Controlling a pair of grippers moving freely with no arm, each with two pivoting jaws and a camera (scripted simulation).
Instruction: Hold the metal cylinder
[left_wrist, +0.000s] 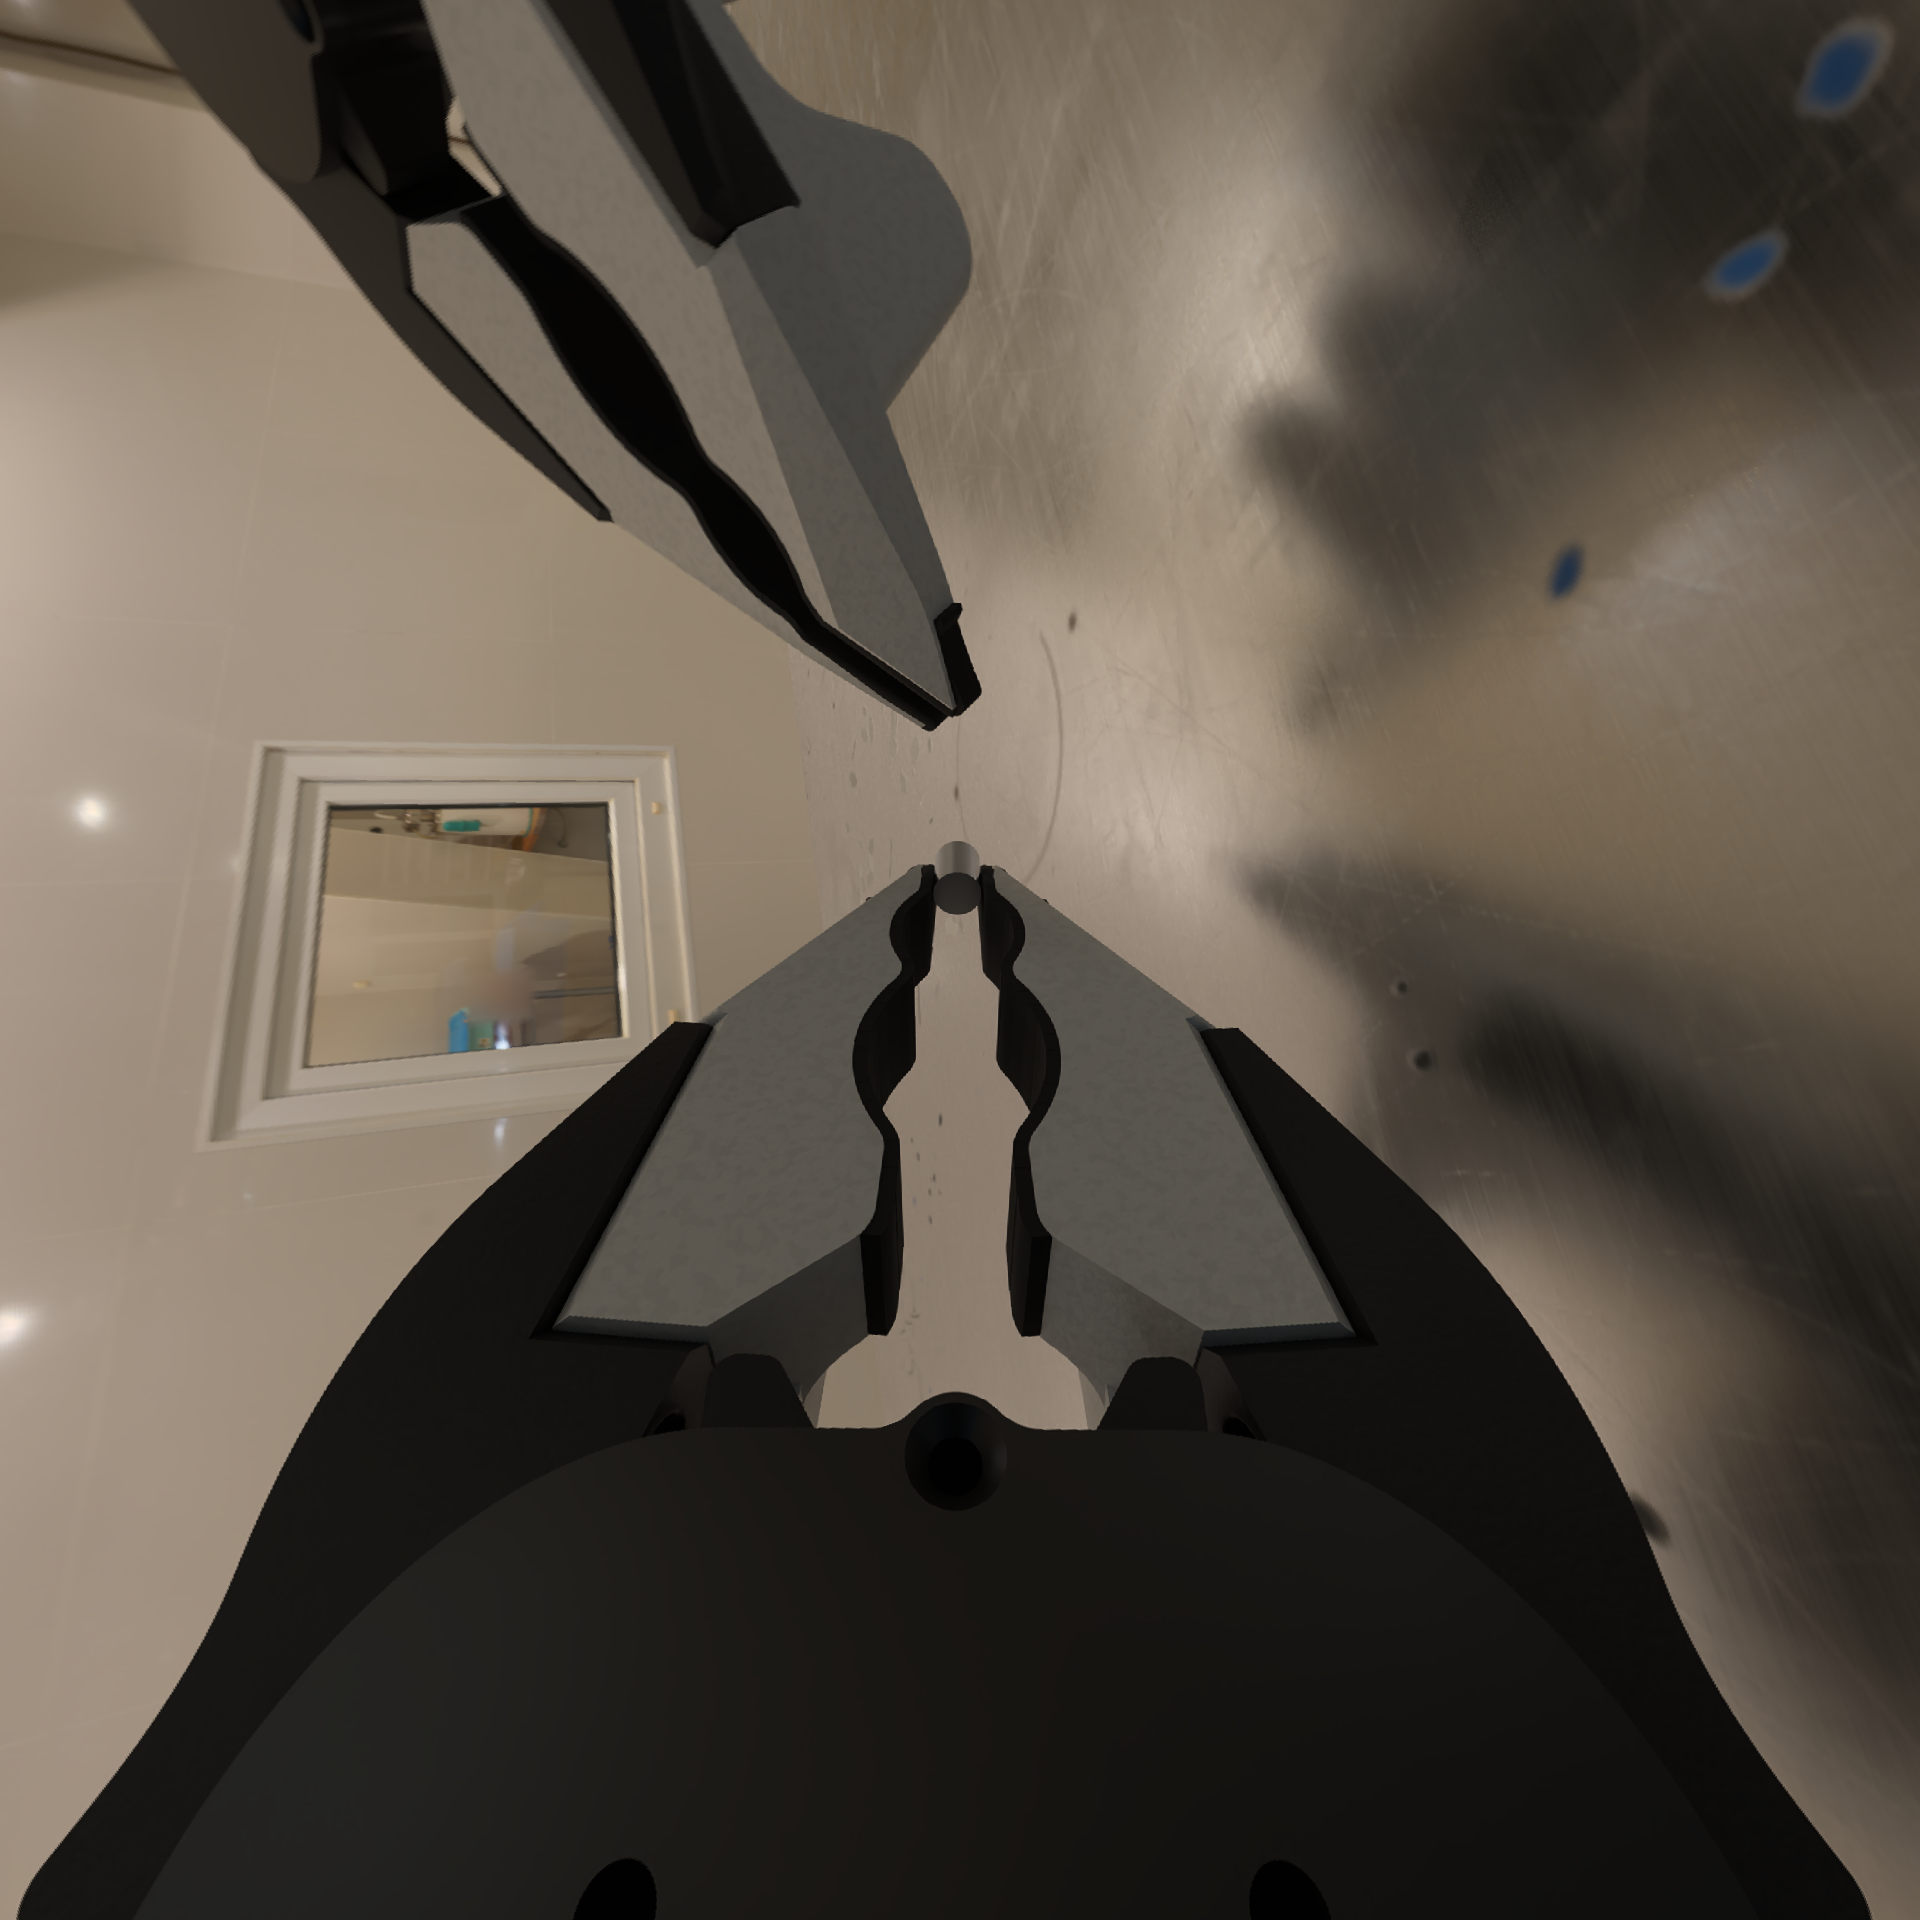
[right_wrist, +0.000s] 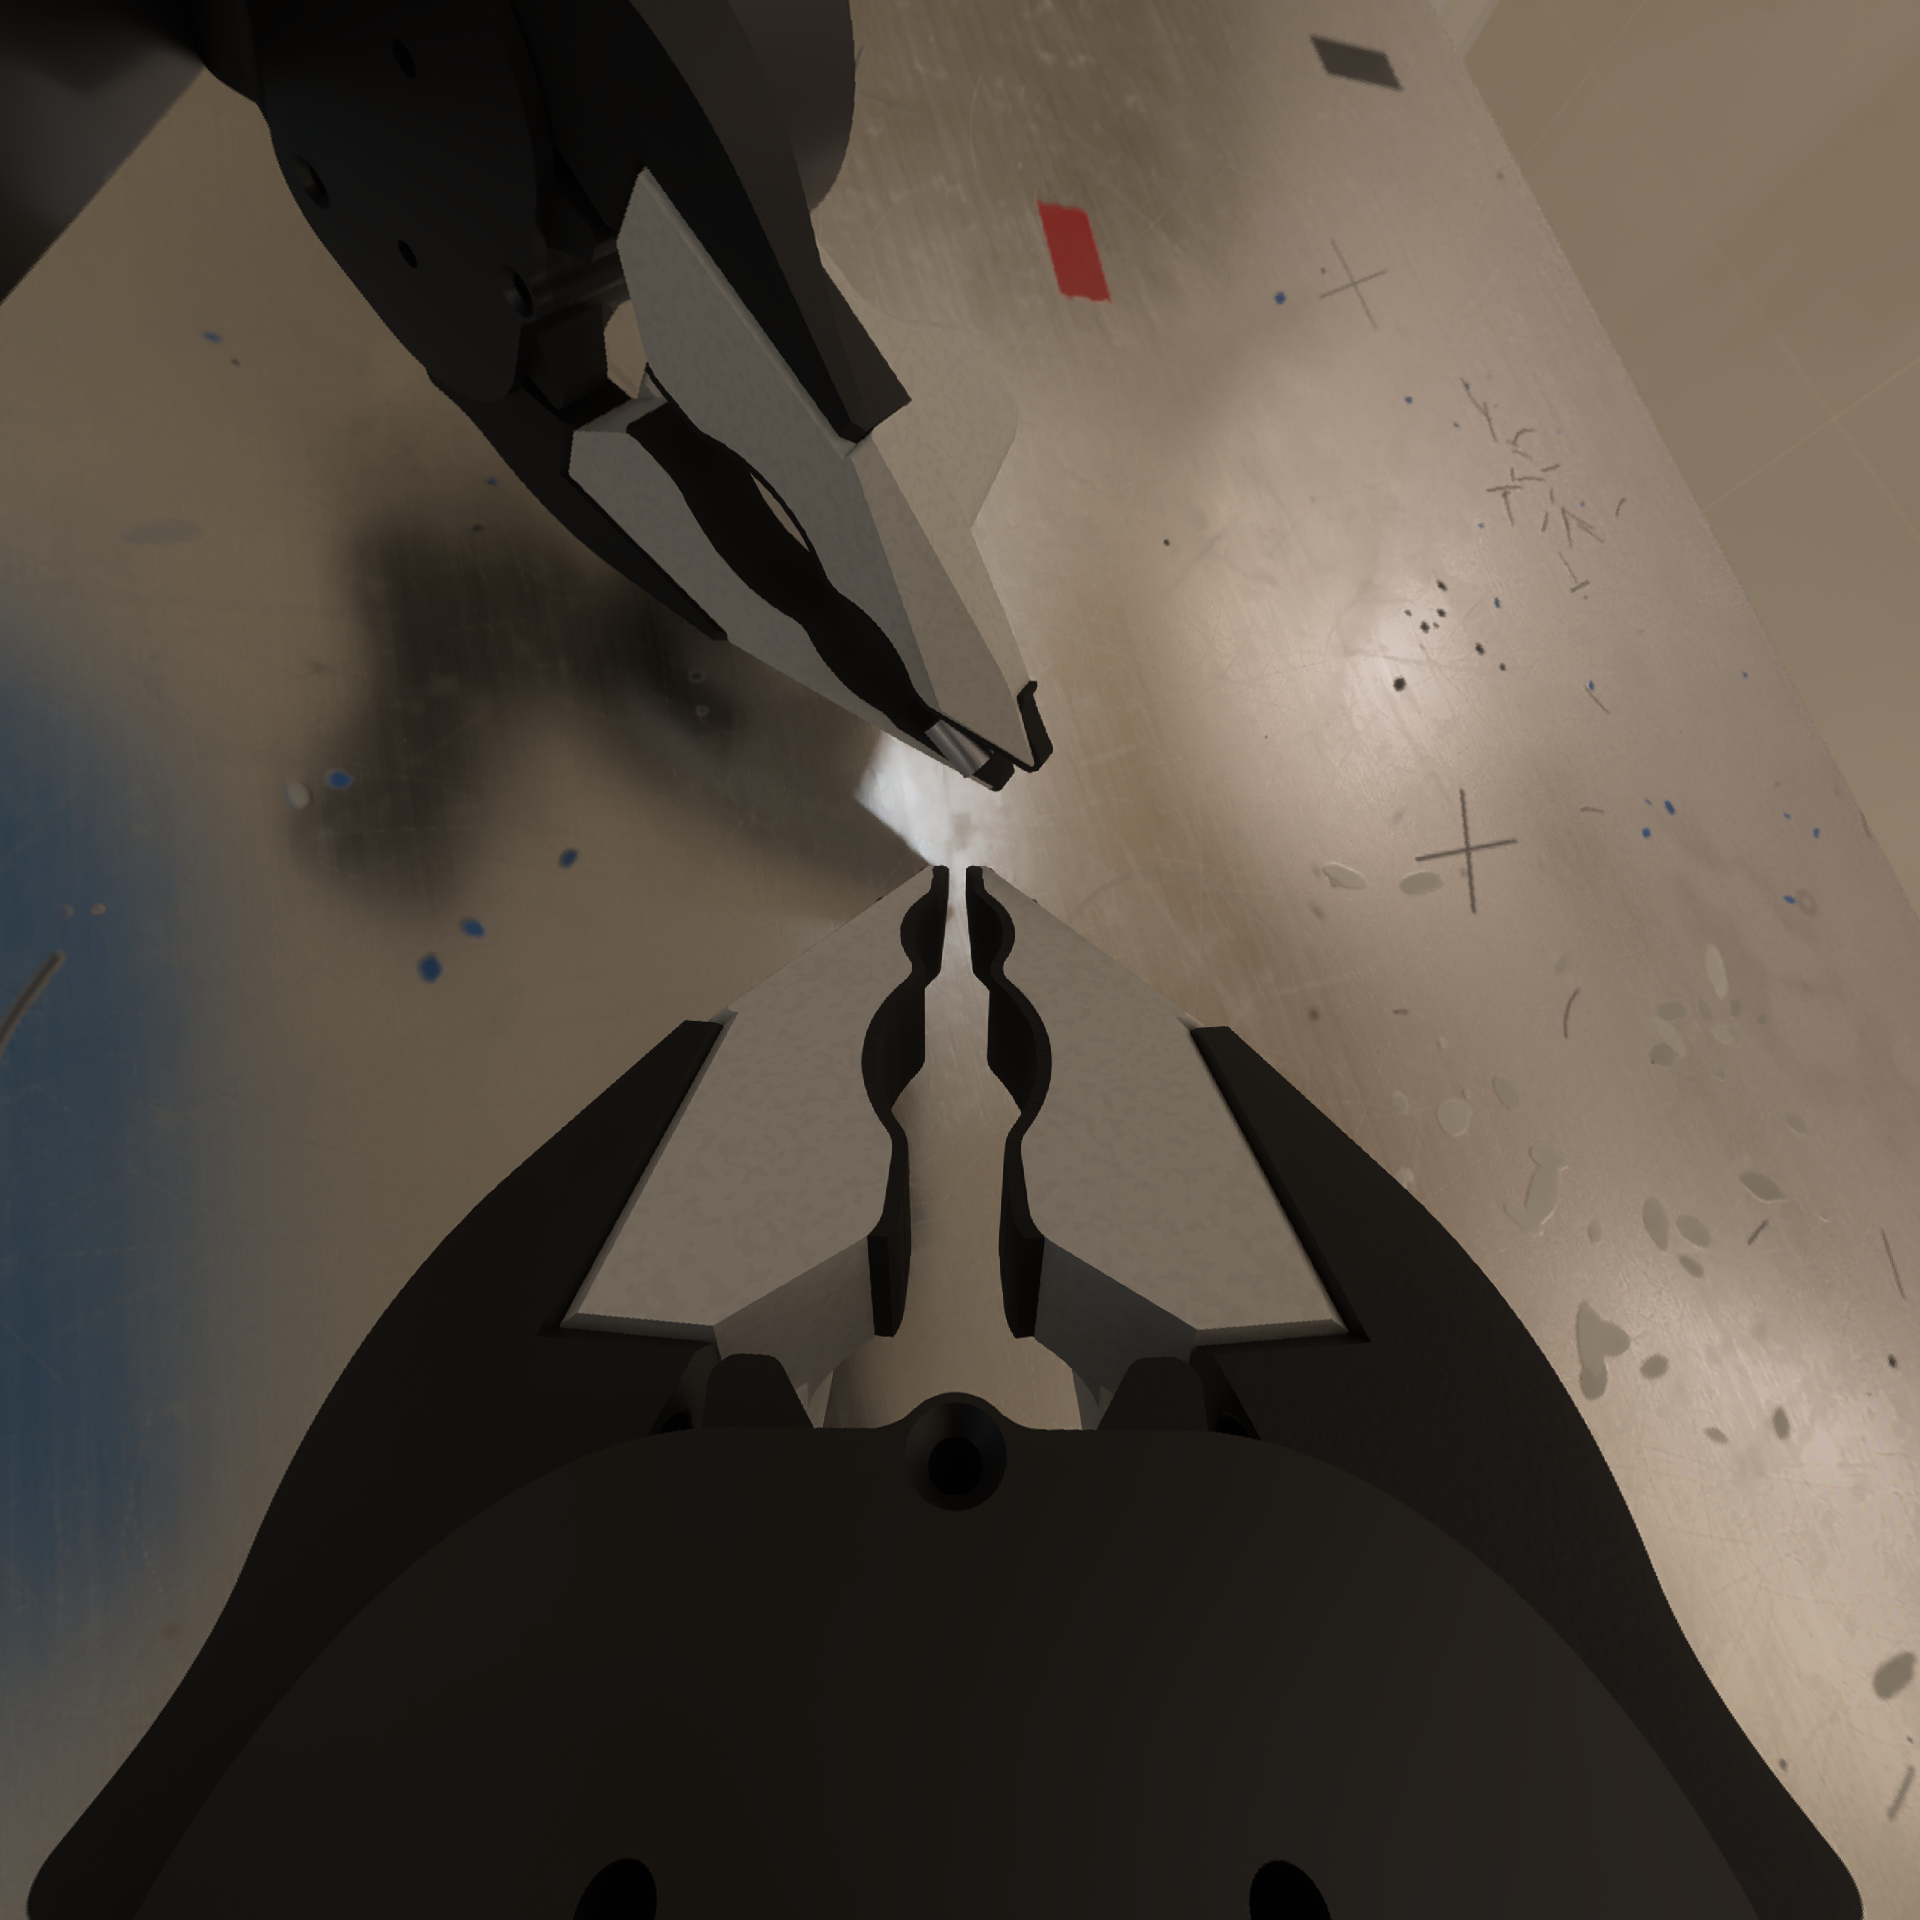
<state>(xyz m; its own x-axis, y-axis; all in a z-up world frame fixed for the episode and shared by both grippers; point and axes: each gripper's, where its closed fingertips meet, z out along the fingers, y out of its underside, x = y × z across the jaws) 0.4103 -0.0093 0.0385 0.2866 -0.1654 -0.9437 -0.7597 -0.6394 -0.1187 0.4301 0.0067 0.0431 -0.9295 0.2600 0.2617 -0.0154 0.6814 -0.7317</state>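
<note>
The left gripper (left_wrist: 956, 883) is pinching the metal cylinder (left_wrist: 956, 881) right at its tips, the two fingers (left_wrist: 921, 891) clamped on the small grey rod's sides so that one flat round end is facing back along the fingers. In the right wrist view the same rod (right_wrist: 958, 750) is showing as a short bright sliver between the tips of the left gripper, which is reaching down from the upper left, held above the scratched metal table (right_wrist: 1351, 623) rather than lying on it.

The right gripper (right_wrist: 954, 878) is hanging just below and near that rod, carrying nothing, its fingers drawn nearly together with only a thin slit of table showing between them. In the left wrist view it is coming in from the upper left, its tips (left_wrist: 951, 681) close to the cylinder but apart from it.

The rod is looking stiff, smooth and probably slippery (polished metal against narrow pads is giving little friction), and it is likely dense for its small bulk though light overall. With so little of it inside the tips, it could be twisting or sliding out if jolted. A steadier hold would be taking it across the curved wall at mid-length, seated deeper in a scalloped notch, pressing squarely and not on the flat ends.
</note>
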